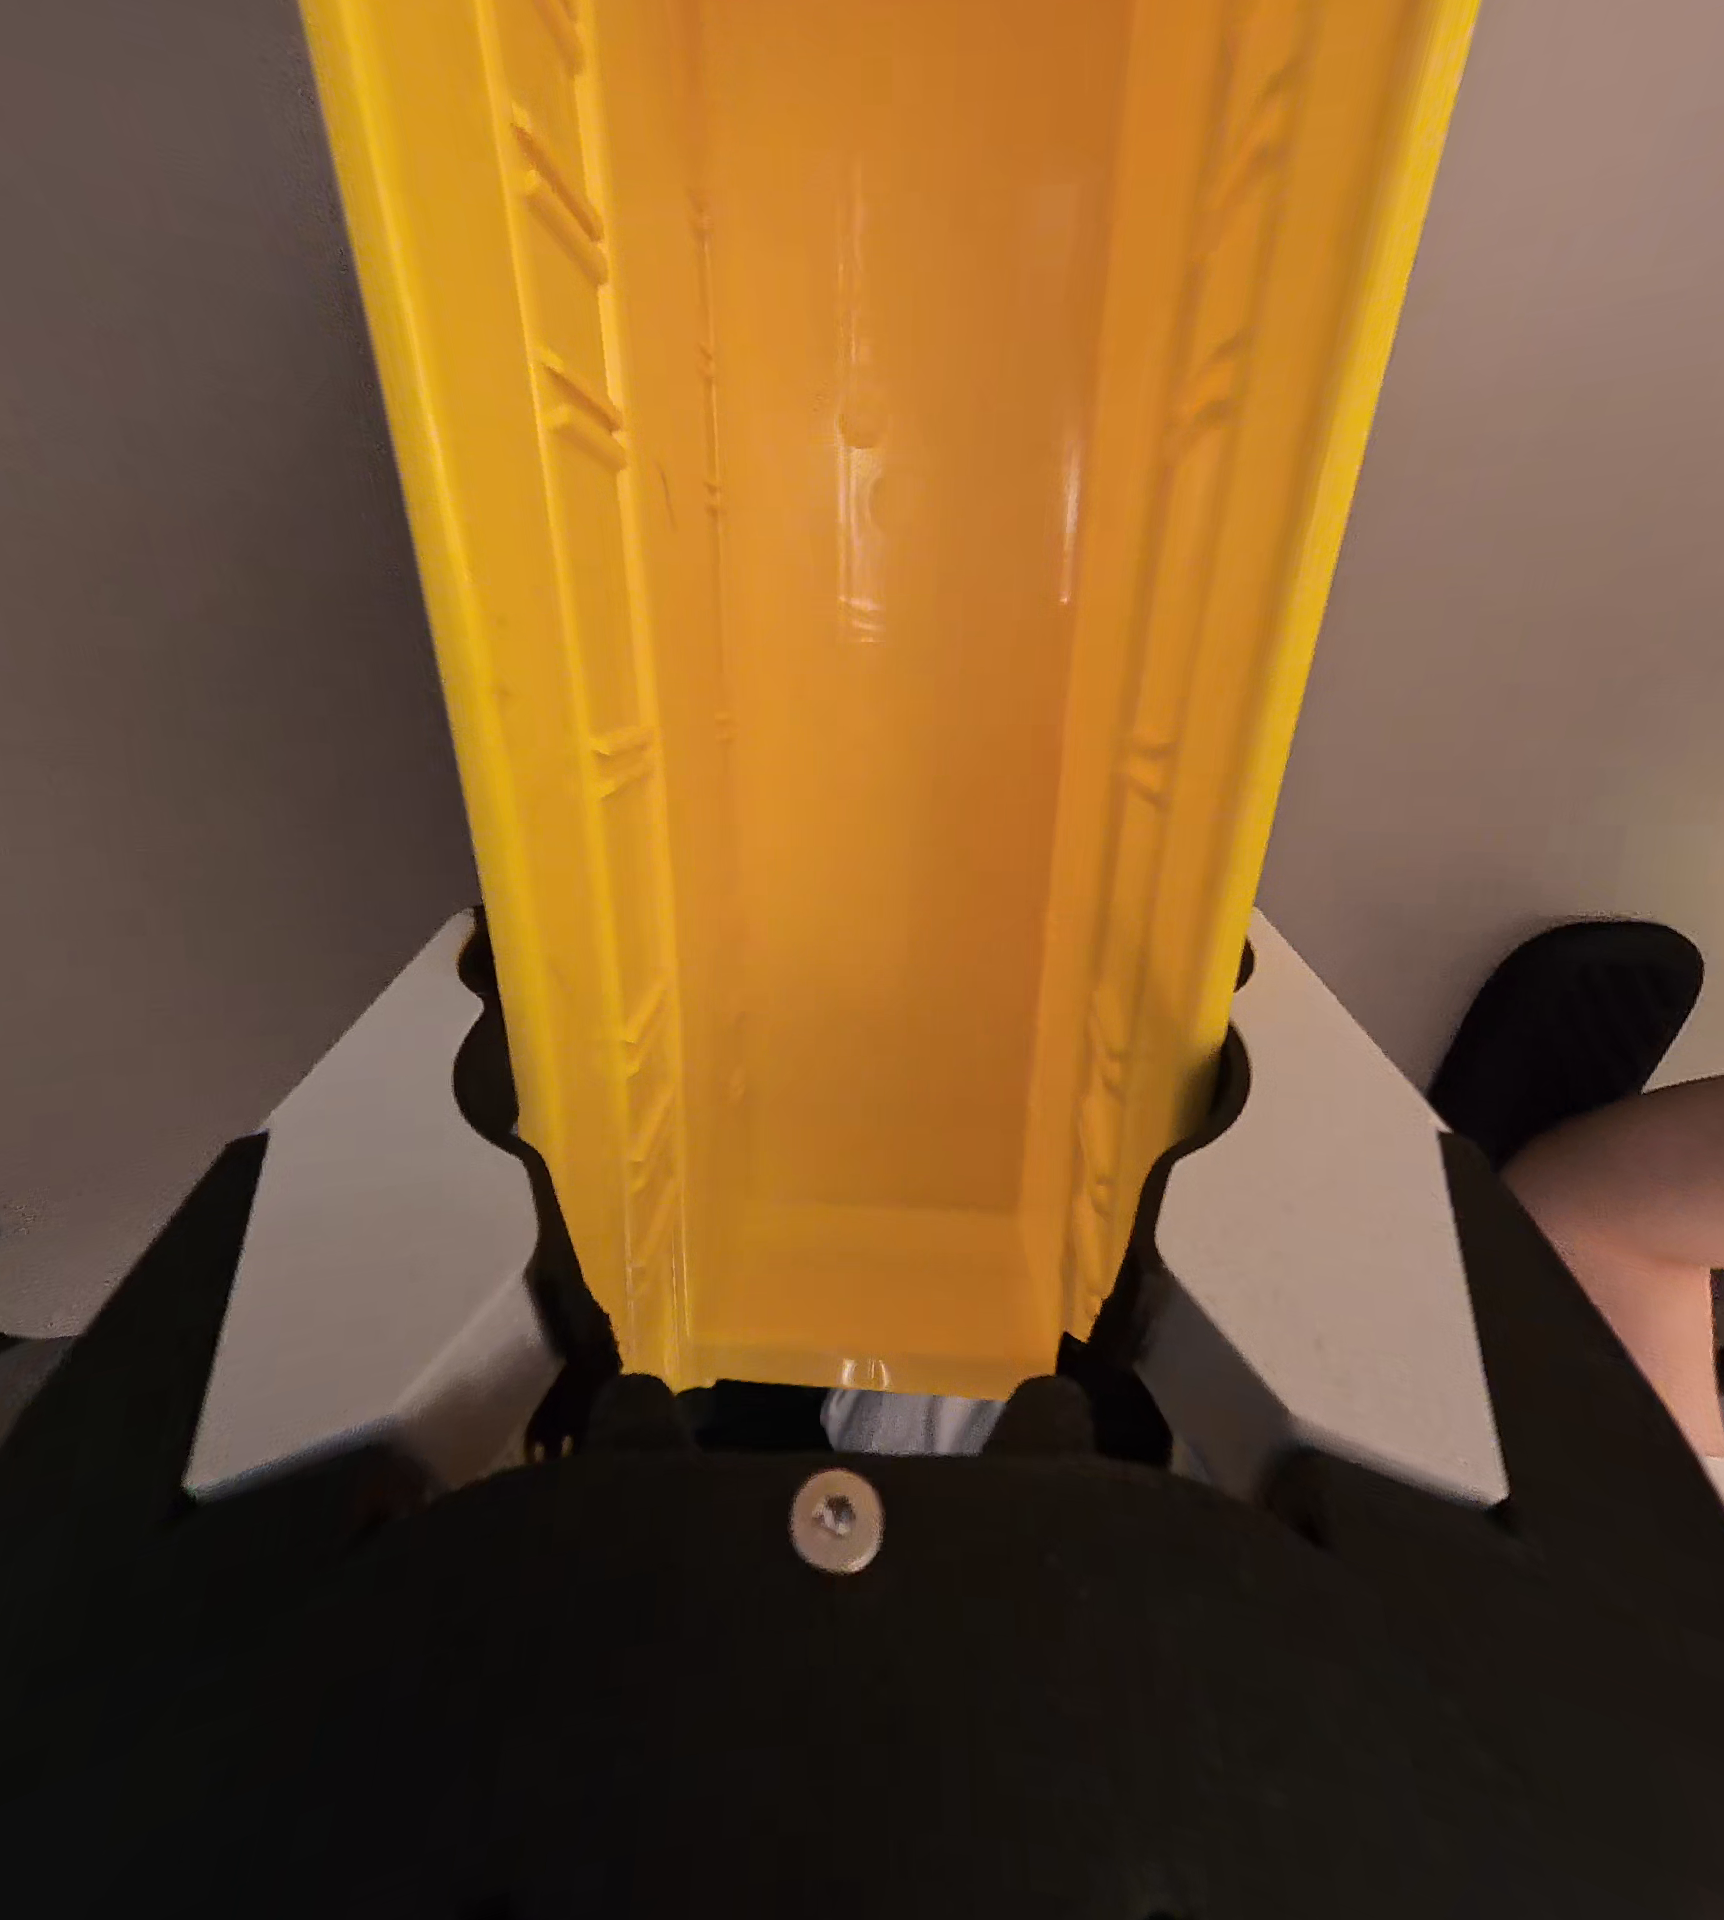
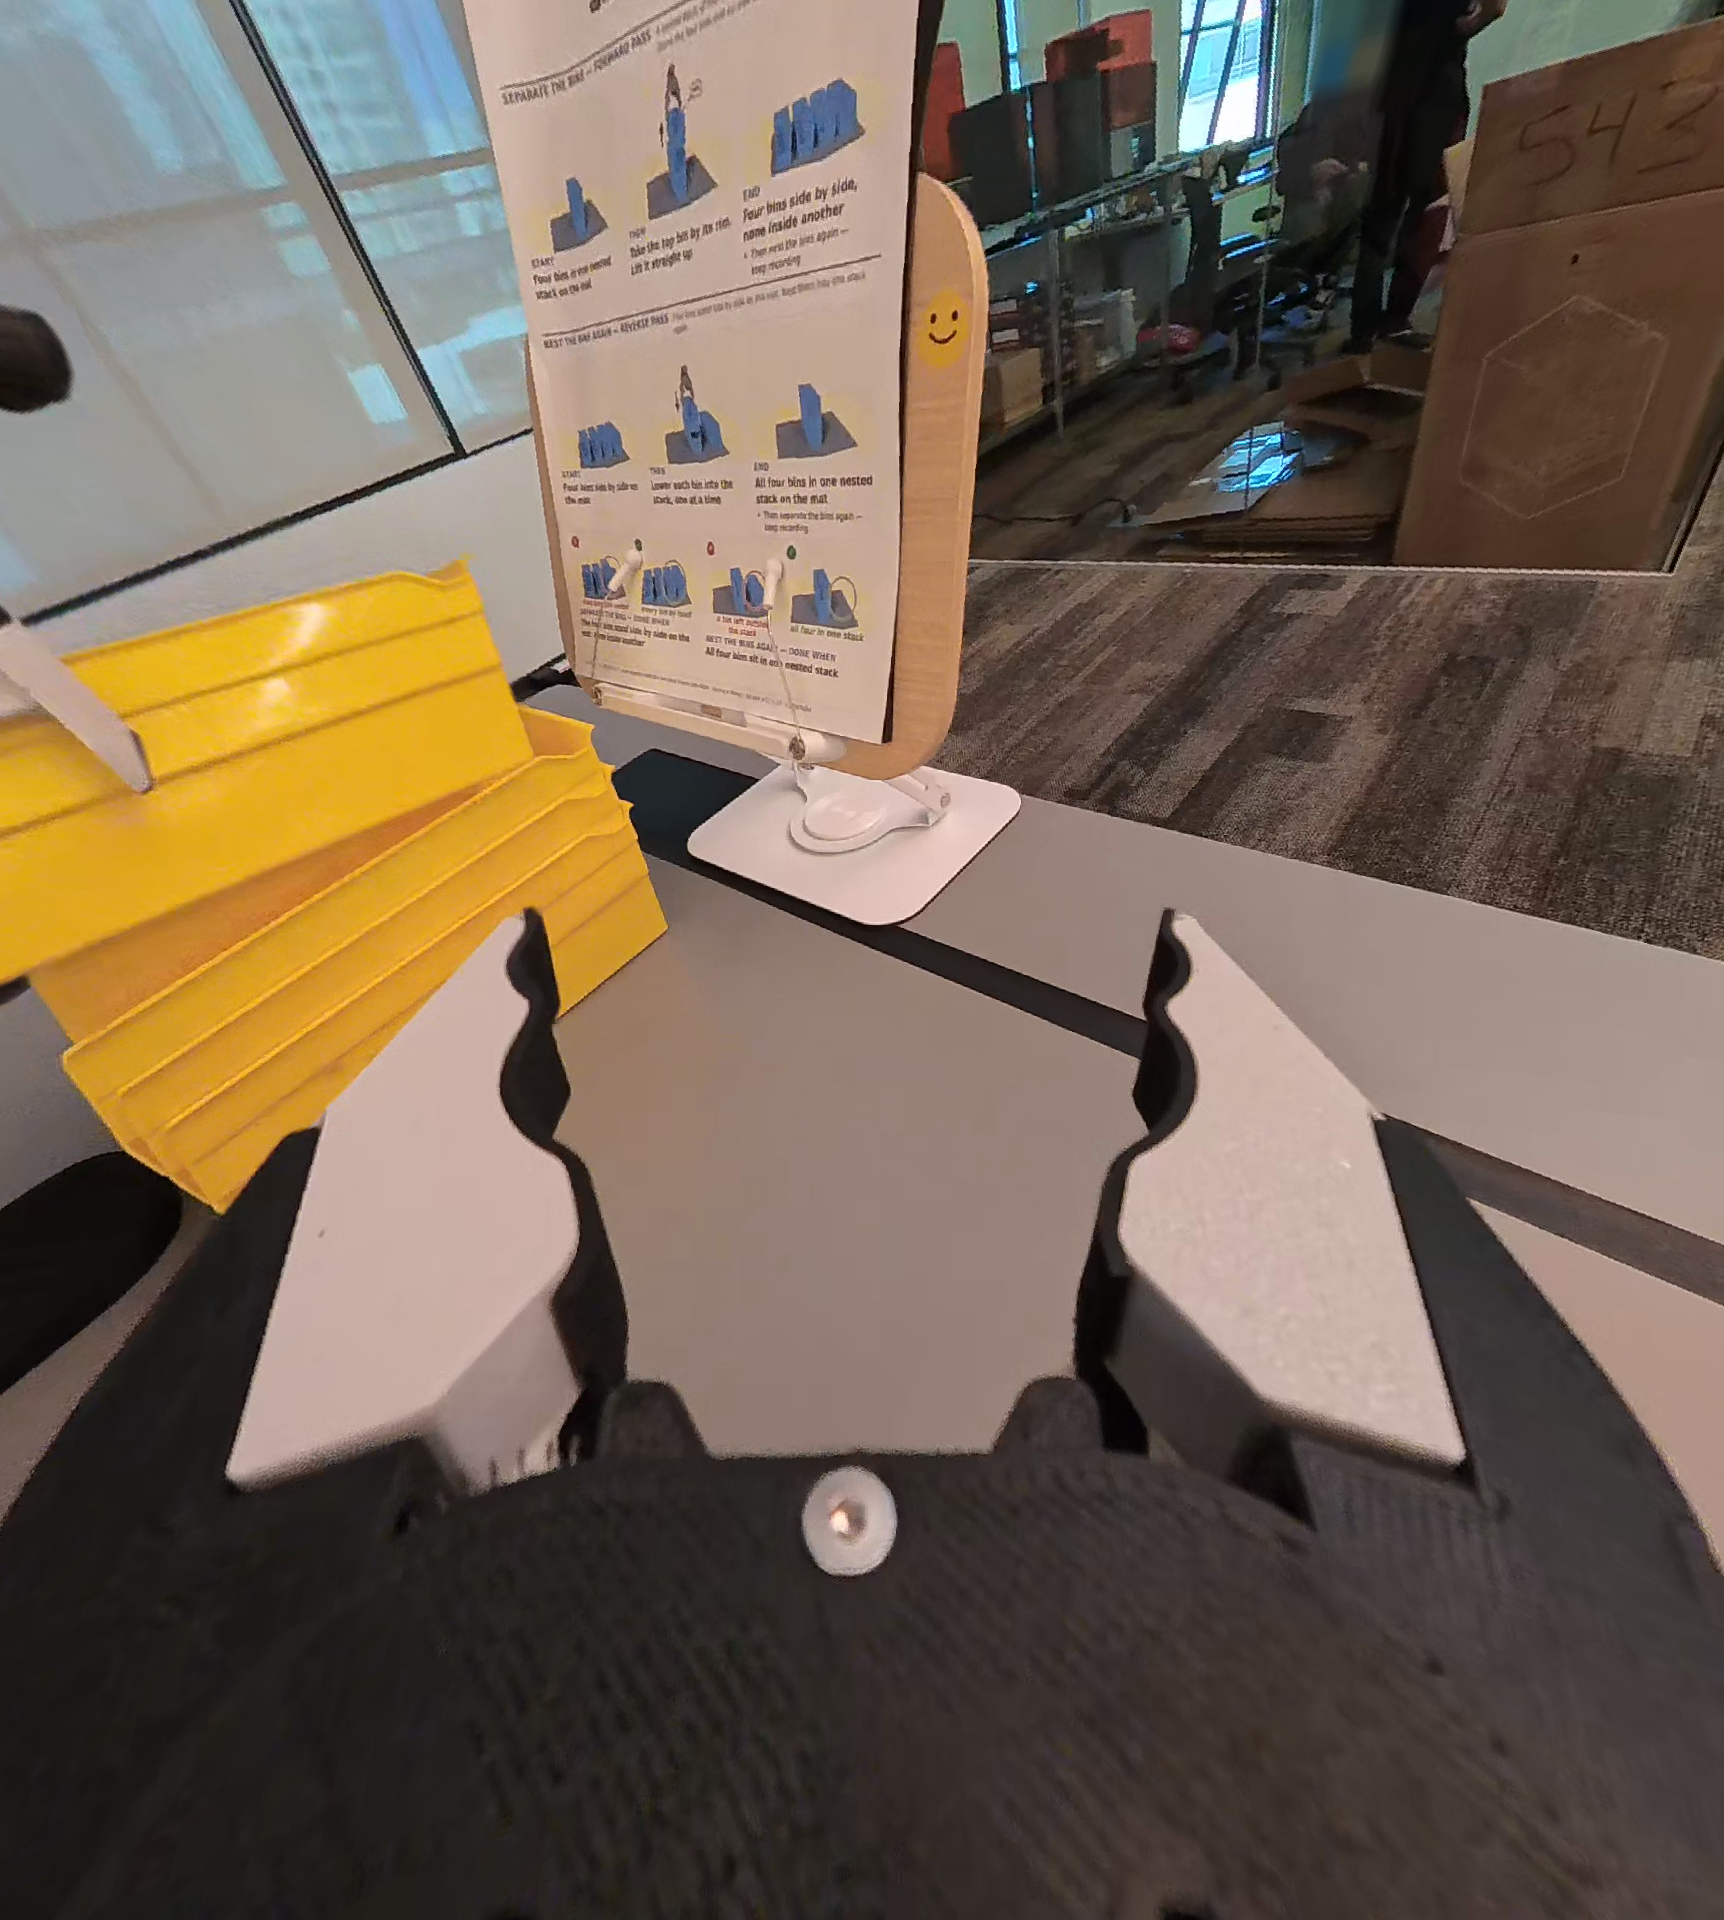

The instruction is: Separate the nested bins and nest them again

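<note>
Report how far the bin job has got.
Done: nothing clearly finished; several yellow bins sit nested in a stack on the grey table. In hand: the left gripper clamps one yellow bin, held above the stack. The right gripper is open, holding nothing. Whether it is separating or re-nesting cannot be told.

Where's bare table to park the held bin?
Free: grey table ahead of the open right tool, bordered by the yellow stack on its left and the white stand base beyond. Crowded: over the stack, where the left tool's bin hangs.

Left gripper [image 1: 858, 935] fingers clamping yellow bin [image 1: 889, 623], right gripper [image 2: 847, 997] fingers spread
</note>
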`<state>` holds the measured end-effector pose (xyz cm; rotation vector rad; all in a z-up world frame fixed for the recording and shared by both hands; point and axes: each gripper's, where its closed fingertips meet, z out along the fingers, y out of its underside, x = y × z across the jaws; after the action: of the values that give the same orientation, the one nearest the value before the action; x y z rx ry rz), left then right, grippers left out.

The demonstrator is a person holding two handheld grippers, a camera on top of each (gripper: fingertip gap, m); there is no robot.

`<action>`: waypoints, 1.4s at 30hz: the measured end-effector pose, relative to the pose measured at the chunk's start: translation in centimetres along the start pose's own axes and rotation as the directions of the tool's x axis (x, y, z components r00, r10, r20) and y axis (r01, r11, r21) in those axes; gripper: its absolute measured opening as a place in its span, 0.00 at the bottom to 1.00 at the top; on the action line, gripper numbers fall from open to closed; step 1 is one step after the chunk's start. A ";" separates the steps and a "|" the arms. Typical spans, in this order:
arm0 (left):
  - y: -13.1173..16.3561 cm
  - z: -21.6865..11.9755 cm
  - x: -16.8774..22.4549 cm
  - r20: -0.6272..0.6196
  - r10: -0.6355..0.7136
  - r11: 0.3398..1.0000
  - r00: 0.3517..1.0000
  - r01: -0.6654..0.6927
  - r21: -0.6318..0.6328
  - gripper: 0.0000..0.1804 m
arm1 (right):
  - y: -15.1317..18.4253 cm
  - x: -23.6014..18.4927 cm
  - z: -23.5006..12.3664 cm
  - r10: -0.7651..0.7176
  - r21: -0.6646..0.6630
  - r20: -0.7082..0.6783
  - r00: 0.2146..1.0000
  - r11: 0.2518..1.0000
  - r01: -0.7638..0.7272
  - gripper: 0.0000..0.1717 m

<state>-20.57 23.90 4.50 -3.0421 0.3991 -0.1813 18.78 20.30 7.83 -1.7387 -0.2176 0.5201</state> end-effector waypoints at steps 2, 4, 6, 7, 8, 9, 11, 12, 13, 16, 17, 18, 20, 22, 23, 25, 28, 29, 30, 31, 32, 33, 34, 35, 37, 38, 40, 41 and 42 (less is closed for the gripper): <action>-0.3 1.4 0.0 0.029 -0.014 1.000 0.999 0.014 -0.015 0.73 | 0.2 -0.1 0.0 0.002 -0.010 0.012 1.000 1.000 -0.002 0.66; -0.6 2.6 -0.3 0.081 -0.015 1.000 0.997 0.016 -0.021 0.74 | 0.2 -0.2 0.0 0.007 -0.008 0.021 1.000 1.000 -0.007 0.66; -0.9 3.5 -0.1 0.103 -0.015 1.000 0.995 0.016 -0.008 0.74 | 0.0 -0.2 -0.1 0.016 0.000 0.030 0.999 1.000 -0.016 0.66; -1.0 3.9 0.1 0.116 -0.014 1.000 0.993 0.014 0.001 0.75 | 0.0 -0.2 -0.2 0.022 0.004 0.035 0.999 1.000 -0.022 0.66; -1.1 4.2 0.1 0.136 -0.006 1.000 0.991 0.004 0.016 0.76 | -0.1 -0.2 -0.2 0.027 0.006 0.038 0.999 1.000 -0.028 0.66; -1.2 4.5 0.1 0.161 -0.002 1.000 0.987 -0.002 0.030 0.77 | -0.1 -0.2 -0.2 0.033 0.008 0.040 0.999 0.999 -0.033 0.66; -1.1 5.1 0.1 0.199 0.006 0.998 0.980 -0.017 0.054 0.78 | -0.1 -0.2 -0.2 0.041 0.008 0.047 0.998 0.999 -0.042 0.66; -1.2 5.4 0.2 0.210 0.012 0.997 0.978 -0.027 0.069 0.77 | 0.0 -0.2 -0.2 0.044 0.006 0.049 0.998 0.999 -0.044 0.66; -1.2 5.7 0.1 0.219 0.011 0.997 0.976 -0.029 0.078 0.77 | 0.0 -0.2 -0.2 0.046 0.003 0.049 0.998 0.999 -0.046 0.66; -1.7 6.6 -0.1 0.208 0.007 0.993 0.978 -0.031 0.111 0.77 | 0.0 -0.4 -0.3 0.033 -0.001 0.043 0.999 0.999 -0.033 0.66; -1.7 6.9 -0.2 0.198 0.005 0.993 0.980 -0.029 0.116 0.76 | -0.1 -0.4 -0.3 0.029 0.000 0.041 0.999 1.000 -0.029 0.66; -1.8 7.2 -0.2 0.184 0.000 0.992 0.983 -0.024 0.128 0.76 | -0.1 -0.5 -0.3 0.026 0.000 0.042 0.999 1.000 -0.026 0.66; -2.0 7.3 -0.2 0.177 -0.003 0.988 0.984 -0.024 0.154 0.78 | -0.1 -0.7 -0.2 0.022 -0.003 0.042 0.999 1.000 -0.022 0.66; -2.1 7.4 -0.1 0.181 -0.001 0.985 0.984 -0.031 0.171 0.81 | 0.1 -0.7 0.0 0.019 -0.011 0.039 0.999 1.000 -0.019 0.66; -2.1 7.5 -0.1 0.182 0.000 0.984 0.983 -0.033 0.177 0.82 | 0.2 -0.7 0.1 0.018 -0.017 0.038 0.999 1.000 -0.017 0.66; -2.1 7.6 -0.2 0.191 0.008 0.984 0.982 -0.042 0.172 0.84 | 0.5 -0.7 0.3 0.015 -0.028 0.034 0.999 1.000 -0.014 0.66; -2.1 7.5 -0.2 0.203 0.016 0.983 0.979 -0.053 0.174 0.83 | 0.6 -0.6 0.4 0.014 -0.032 0.031 0.999 0.999 -0.013 0.66; -2.2 7.4 -0.2 0.200 0.011 0.980 0.980 -0.050 0.191 0.81 | 0.5 -0.7 0.4 0.015 -0.031 0.033 0.999 0.999 -0.014 0.66; -2.4 7.2 -0.1 0.193 0.007 0.976 0.981 -0.049 0.213 0.79 | 0.5 -0.7 0.4 0.014 -0.030 0.033 0.999 0.999 -0.013 0.66; -2.6 7.0 -0.1 0.185 0.004 0.970 0.983 -0.048 0.236 0.78 | 0.5 -0.7 0.4 0.013 -0.030 0.032 0.999 0.999 -0.012 0.65; -2.7 6.8 0.0 0.177 0.003 0.964 0.984 -0.050 0.260 0.77 | 0.5 -0.7 0.4 0.012 -0.031 0.031 0.999 0.999 -0.011 0.65; -2.8 6.4 -0.1 0.184 0.006 0.958 0.983 -0.059 0.281 0.75 | 0.6 -0.7 0.5 0.012 -0.033 0.031 0.999 0.999 -0.011 0.65; -3.0 5.9 -0.2 0.211 0.012 0.951 0.977 -0.077 0.300 0.73 | 0.6 -0.7 0.5 0.012 -0.035 0.030 0.999 0.999 -0.011 0.65; -3.1 5.2 -0.4 0.247 0.015 0.943 0.969 -0.095 0.318 0.66 | 0.7 -0.7 0.5 0.012 -0.038 0.030 0.999 0.999 -0.011 0.65; -2.8 5.3 -0.2 0.258 0.029 0.948 0.966 -0.108 0.300 0.70 | 0.8 -0.6 0.6 0.014 -0.044 0.032 0.999 0.999 -0.013 0.65; -2.6 5.6 -0.1 0.261 0.031 0.953 0.965 -0.107 0.283 0.72 | 0.9 -0.6 0.7 0.015 -0.049 0.032 0.999 0.999 -0.014 0.65; -2.1 5.7 -0.1 0.257 0.019 0.966 0.966 -0.084 0.244 0.74 | 1.2 -0.6 0.8 0.015 -0.059 0.029 0.999 0.998 -0.014 0.65; -2.1 5.8 -0.1 0.258 0.020 0.969 0.966 -0.082 0.232 0.75 | 1.2 -0.6 0.8 0.015 -0.063 0.029 0.999 0.998 -0.013 0.65; -2.0 5.8 -0.1 0.261 0.027 0.971 0.965 -0.087 0.223 0.76 | 1.3 -0.6 0.8 0.014 -0.065 0.029 0.999 0.998 -0.012 0.65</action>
<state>-19.40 26.19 -1.11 -2.7698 0.4127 0.1574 17.76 20.44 6.63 -1.7970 -0.2470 0.5540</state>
